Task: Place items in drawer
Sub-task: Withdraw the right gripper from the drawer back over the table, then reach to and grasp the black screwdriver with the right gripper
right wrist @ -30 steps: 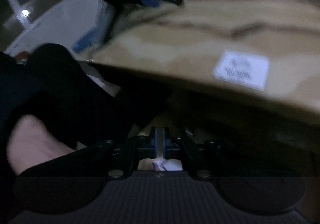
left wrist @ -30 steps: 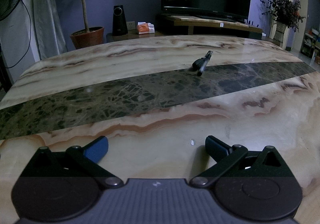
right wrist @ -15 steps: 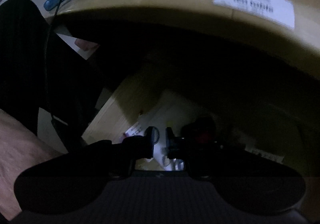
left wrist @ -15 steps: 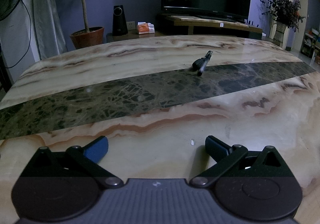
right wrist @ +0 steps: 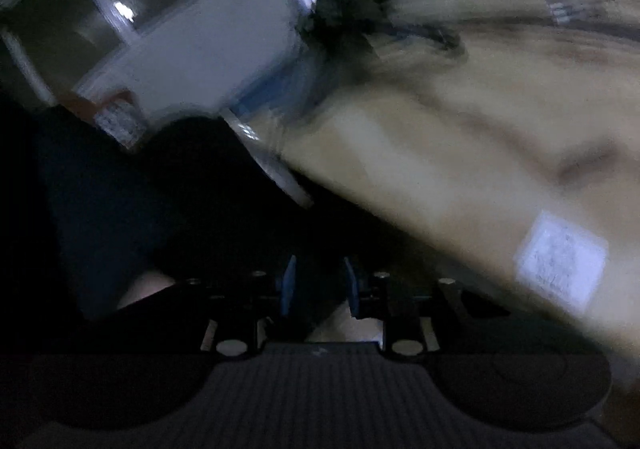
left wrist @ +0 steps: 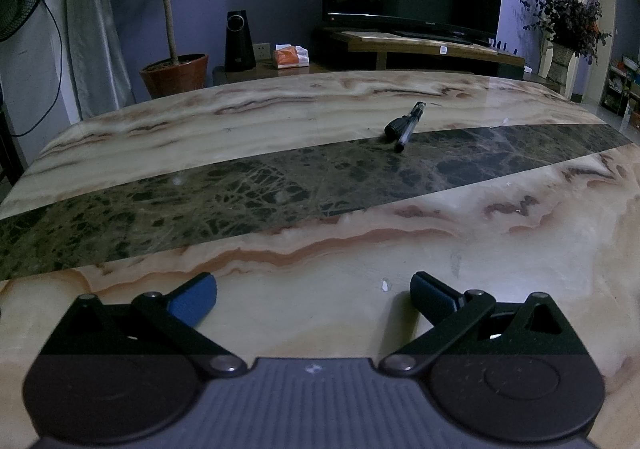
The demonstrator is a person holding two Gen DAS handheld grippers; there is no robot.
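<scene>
Now my left hand-held gripper (left wrist: pixel 314 289) hangs low over the marble counter (left wrist: pixel 280 261) with its jaws spread wide and nothing between them, I judge waiting its turn. The pen (left wrist: pixel 407 124) lies well beyond it on the counter, at the far edge of the dark stone band, with a clear run to it. My right hand-held gripper (right wrist: pixel 318 285) has just been opening; its blue pads stand apart and empty below the counter's edge. That view is blurred, and I cannot make out the drawer.
</scene>
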